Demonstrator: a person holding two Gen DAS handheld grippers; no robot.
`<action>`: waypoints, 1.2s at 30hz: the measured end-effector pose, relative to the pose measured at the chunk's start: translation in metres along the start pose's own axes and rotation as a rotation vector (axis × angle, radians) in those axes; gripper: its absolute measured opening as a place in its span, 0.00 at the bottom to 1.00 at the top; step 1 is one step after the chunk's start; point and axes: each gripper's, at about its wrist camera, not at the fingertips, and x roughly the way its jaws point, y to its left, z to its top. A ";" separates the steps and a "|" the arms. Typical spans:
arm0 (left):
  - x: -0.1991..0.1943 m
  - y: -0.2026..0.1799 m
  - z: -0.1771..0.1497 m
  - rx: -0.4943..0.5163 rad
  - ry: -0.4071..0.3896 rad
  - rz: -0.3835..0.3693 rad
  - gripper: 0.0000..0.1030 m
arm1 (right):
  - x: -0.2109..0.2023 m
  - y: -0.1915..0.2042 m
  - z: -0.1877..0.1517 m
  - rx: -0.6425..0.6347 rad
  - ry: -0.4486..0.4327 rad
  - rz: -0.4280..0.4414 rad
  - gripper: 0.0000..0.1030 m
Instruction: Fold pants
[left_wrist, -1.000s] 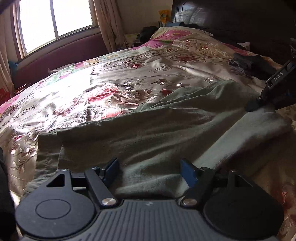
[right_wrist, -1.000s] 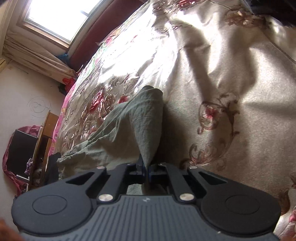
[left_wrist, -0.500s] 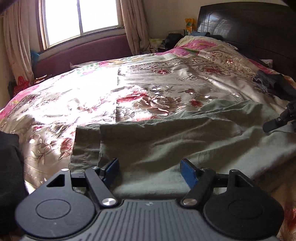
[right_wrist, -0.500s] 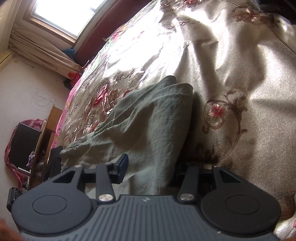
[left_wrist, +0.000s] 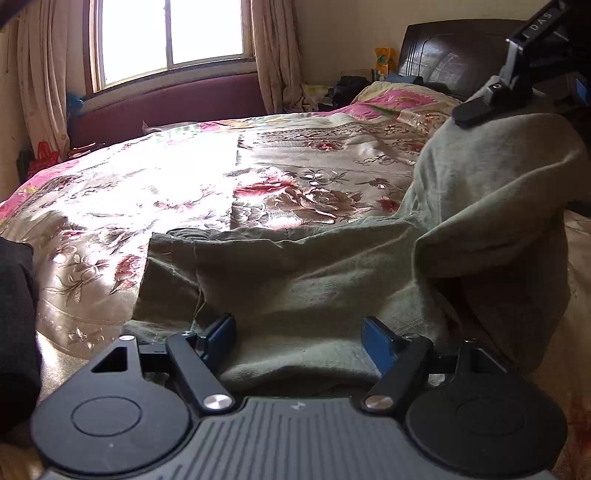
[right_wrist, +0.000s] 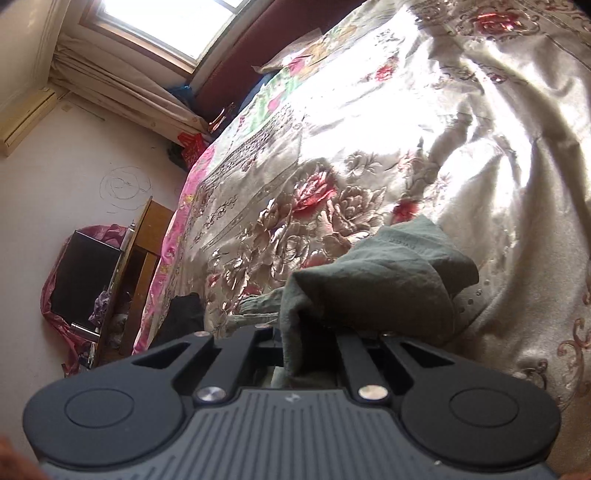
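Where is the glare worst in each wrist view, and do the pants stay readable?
Left wrist view: the window is blown out and a white patch washes out the bedspread; the green pants sit in shade, readable. Right wrist view: glare covers the bedspread's middle; the pants, pinched in the right gripper, are dim but clear. Fisheye bends both edges.

Place: home bedroom
Bed: wide, floral satin cover, dark wooden headboard
Pillow: pink floral, by headboard
Window: beige curtains each side
Wall: pale, scribbled circles
Cabinet: wooden, beside bed, clutter around
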 end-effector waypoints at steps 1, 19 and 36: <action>-0.003 0.002 -0.001 -0.010 -0.004 -0.013 0.86 | 0.014 0.014 0.000 -0.030 0.019 -0.007 0.06; -0.032 0.046 -0.013 -0.272 -0.014 -0.235 0.86 | 0.166 0.128 -0.043 -0.342 0.315 -0.076 0.15; -0.050 0.074 -0.024 -0.482 -0.041 -0.261 0.86 | 0.134 0.109 -0.023 -0.598 0.135 -0.172 0.33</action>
